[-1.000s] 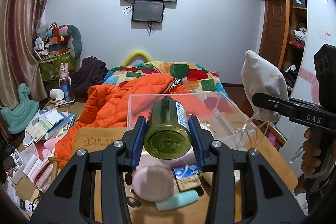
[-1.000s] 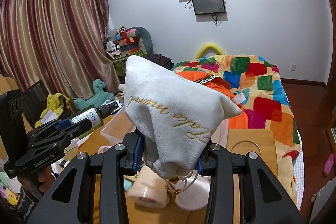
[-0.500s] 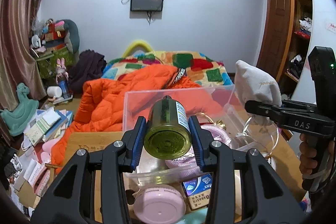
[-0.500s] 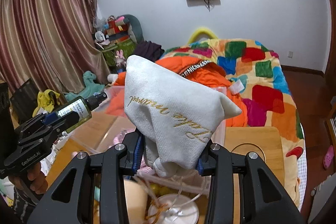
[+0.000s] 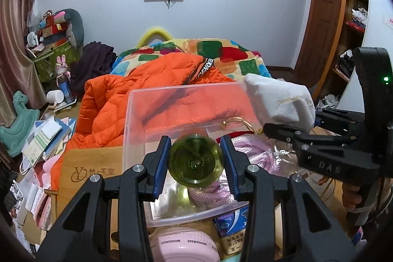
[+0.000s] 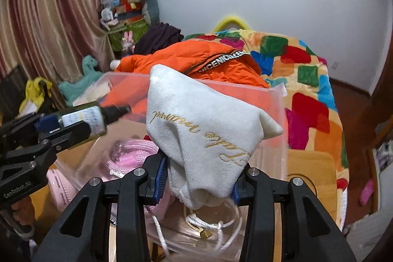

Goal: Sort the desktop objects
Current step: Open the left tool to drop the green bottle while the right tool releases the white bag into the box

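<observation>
Room light reads even and fairly bright on my feeds, with soft shadows. Fisheye bends the wall and curtain, with black vignette at the corners. Bottle base is motion-blurred; clear box shows faint glare.

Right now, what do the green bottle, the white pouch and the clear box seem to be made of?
Green bottle: probably glass or hard plastic, glossy and see-through olive, with a paper-like label; which one, I cannot tell.
White pouch: soft woven cloth, matte, with gold embroidered script and a white cord.
Clear box: most likely rigid transparent plastic, smooth and shiny; the orange jacket shows through its walls.
</observation>
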Motion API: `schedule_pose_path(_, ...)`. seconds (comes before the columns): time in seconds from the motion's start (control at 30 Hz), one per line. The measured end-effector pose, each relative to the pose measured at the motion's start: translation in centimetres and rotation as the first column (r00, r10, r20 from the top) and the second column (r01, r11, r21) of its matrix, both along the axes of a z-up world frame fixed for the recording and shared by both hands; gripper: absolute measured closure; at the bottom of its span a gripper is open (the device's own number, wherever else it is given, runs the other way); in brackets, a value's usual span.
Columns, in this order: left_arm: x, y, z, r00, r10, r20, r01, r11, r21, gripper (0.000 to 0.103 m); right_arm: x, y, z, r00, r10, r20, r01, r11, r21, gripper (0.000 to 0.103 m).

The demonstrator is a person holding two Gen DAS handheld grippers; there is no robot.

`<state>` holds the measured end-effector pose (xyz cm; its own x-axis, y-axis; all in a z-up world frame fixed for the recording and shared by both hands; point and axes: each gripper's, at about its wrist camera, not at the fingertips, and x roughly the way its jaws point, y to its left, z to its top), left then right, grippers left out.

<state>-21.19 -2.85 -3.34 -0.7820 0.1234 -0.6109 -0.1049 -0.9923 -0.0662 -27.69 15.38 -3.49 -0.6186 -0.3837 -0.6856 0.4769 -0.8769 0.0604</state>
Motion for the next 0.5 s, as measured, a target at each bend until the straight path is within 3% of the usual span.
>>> schedule_pose_path(0.33, 0.0, 0.0, -0.1, 1.000, 0.001, 0.019, -0.001, 1.000, -0.010, 0.060, -0.5, -1.1, -0.7, 0.999, -0.001, 0.033, -0.001, 0.998, 0.059, 0.059)
schedule_pose_path(0.43, 0.3, 0.1, 0.1, 1.000, 0.001, 0.015, 0.000, 1.000, -0.011, 0.049, 0.1, -1.7, -0.5, 1.000, -0.004, 0.025, 0.001, 0.996, 0.089, 0.049)
schedule_pose_path(0.5, 0.7, 0.3, 0.4, 1.000, 0.003, 0.001, -0.002, 1.000, -0.022, 0.043, 0.8, -1.8, 0.0, 1.000, -0.016, -0.005, 0.017, 0.995, 0.102, 0.032)
